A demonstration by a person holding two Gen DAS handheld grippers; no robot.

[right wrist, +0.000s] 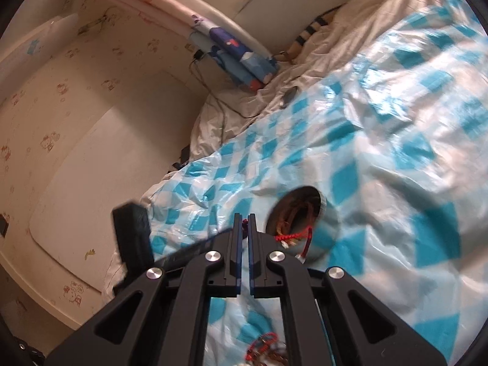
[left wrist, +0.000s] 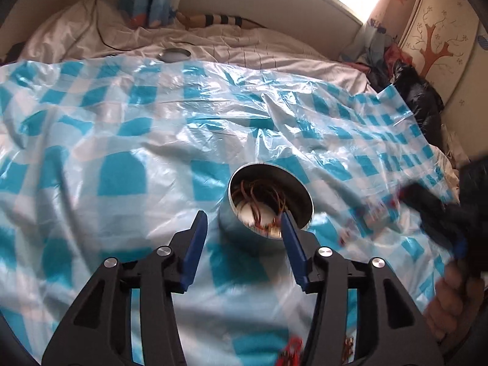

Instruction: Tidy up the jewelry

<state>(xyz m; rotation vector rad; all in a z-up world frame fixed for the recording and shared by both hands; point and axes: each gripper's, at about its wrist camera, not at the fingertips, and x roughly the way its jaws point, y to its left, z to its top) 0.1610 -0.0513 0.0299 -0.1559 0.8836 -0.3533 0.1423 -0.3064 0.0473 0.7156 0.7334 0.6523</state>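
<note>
A round metal tin (left wrist: pixel 268 204) stands on the blue-and-white checked plastic sheet (left wrist: pixel 122 152), with brown cords and a white piece inside. My left gripper (left wrist: pixel 242 218) is open, just in front of the tin, its right finger at the rim. My right gripper (right wrist: pixel 243 224) is shut on a red braided bracelet (right wrist: pixel 292 238), which hangs to the right in front of the tin (right wrist: pixel 308 225). In the left wrist view the right gripper (left wrist: pixel 433 201) is a blurred dark shape at the right. More red and brown jewelry (right wrist: pixel 265 350) lies on the sheet below the grippers.
The sheet covers a bed with white bedding (left wrist: pixel 244 42). A round metal lid (left wrist: pixel 174 55) lies at the sheet's far edge. Blue folded cloth (right wrist: pixel 241 58) and a cable (right wrist: pixel 219 103) lie by the headboard. Dark clothes (left wrist: pixel 418 97) are piled at the right.
</note>
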